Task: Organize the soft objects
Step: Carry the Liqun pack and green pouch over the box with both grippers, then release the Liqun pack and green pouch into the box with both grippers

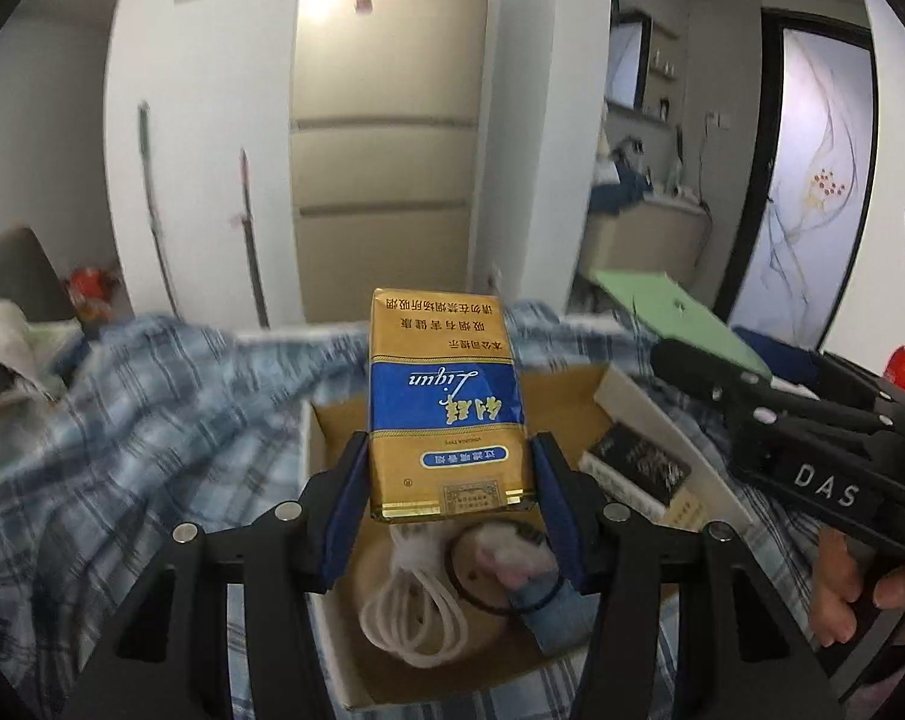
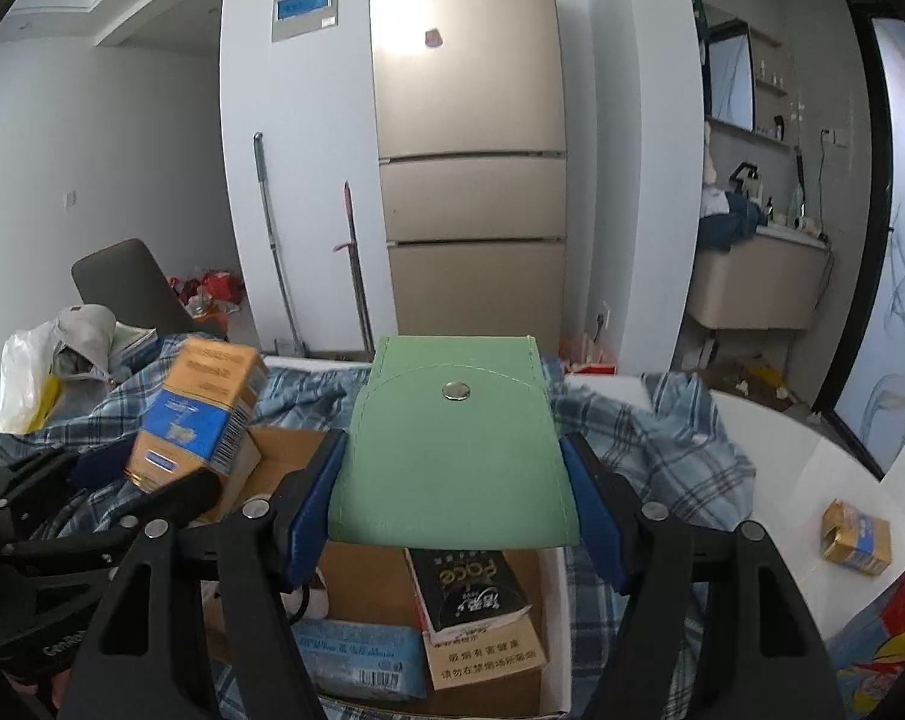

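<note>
Soft packs and pouches are being held over an open cardboard box (image 2: pixel 548 630) that sits on a blue plaid cloth (image 1: pixel 152 420). Above the box, the left gripper (image 1: pixel 449 480) pinches a gold and blue cigarette pack (image 1: pixel 443 402) by its lower sides, the blue pads (image 1: pixel 344 510) pressed against both edges, the pack upright with its print upside down. Beside it and also above the box, the right gripper (image 2: pixel 452 510) clamps a pale green pouch (image 2: pixel 452 450) with a round metal snap (image 2: pixel 457 390) on its flap, its blue pads (image 2: pixel 590 516) tight against the pouch's two sides.

Inside the box lie a coiled white cable (image 1: pixel 410 606), a dark ring-shaped band (image 1: pixel 482 564) around something pale, a black pack with gold lettering (image 2: pixel 464 591) resting on a tan carton (image 2: pixel 482 654), and a light blue packet (image 2: pixel 356 657) with a barcode. A person's fingers (image 1: pixel 836 600) wrap the handle of the right gripper at the box's right side.

To the right of the box, on a bare white surface (image 2: pixel 812 492), rests another small gold and blue pack (image 2: pixel 856 537), well apart from the box. To the left of the box sits a heap of plastic bags (image 2: pixel 38 378). Beyond the box stands a tall beige fridge (image 2: pixel 470 180), with two long-handled tools (image 2: pixel 278 240) leaning on the white wall just left of it
</note>
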The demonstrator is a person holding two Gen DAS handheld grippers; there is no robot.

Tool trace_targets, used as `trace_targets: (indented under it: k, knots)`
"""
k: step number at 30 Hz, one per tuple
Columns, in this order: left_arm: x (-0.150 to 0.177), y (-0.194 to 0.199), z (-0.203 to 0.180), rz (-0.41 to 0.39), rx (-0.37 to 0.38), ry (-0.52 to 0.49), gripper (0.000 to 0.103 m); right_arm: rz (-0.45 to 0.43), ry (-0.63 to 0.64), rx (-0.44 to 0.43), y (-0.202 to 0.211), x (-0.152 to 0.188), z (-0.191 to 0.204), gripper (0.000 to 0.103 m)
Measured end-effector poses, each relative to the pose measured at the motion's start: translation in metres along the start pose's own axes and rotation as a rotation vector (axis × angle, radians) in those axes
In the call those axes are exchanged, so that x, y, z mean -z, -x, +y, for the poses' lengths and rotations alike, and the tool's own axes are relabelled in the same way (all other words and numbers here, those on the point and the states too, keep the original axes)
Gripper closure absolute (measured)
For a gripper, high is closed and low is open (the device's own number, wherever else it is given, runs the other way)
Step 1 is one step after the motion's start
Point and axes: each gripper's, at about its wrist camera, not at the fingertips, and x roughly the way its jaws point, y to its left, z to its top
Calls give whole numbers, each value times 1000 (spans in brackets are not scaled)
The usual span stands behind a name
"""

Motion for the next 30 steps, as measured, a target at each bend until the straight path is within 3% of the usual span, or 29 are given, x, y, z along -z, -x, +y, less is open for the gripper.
trace_targets:
  k: [11,16,19,20,22,30]
  knots:
    - [11,-29,20,147,-49,74,48,43,14,-54,-9,7,14,34]
    - [15,-34,25,181,-30,109,46,76,24,-92,-14,12,21,34]
    - [14,-27,26,140,-3,121,38,79,21,-83,-15,12,20,34]
    - [13,-23,25,119,-8,118,29,81,15,-83,-16,12,19,34]
    - [11,-16,22,81,-39,109,22,84,-1,-86,-17,12,16,34]
    - [-4,30,28,-171,-56,117,18,64,-28,-76,-14,11,11,34]
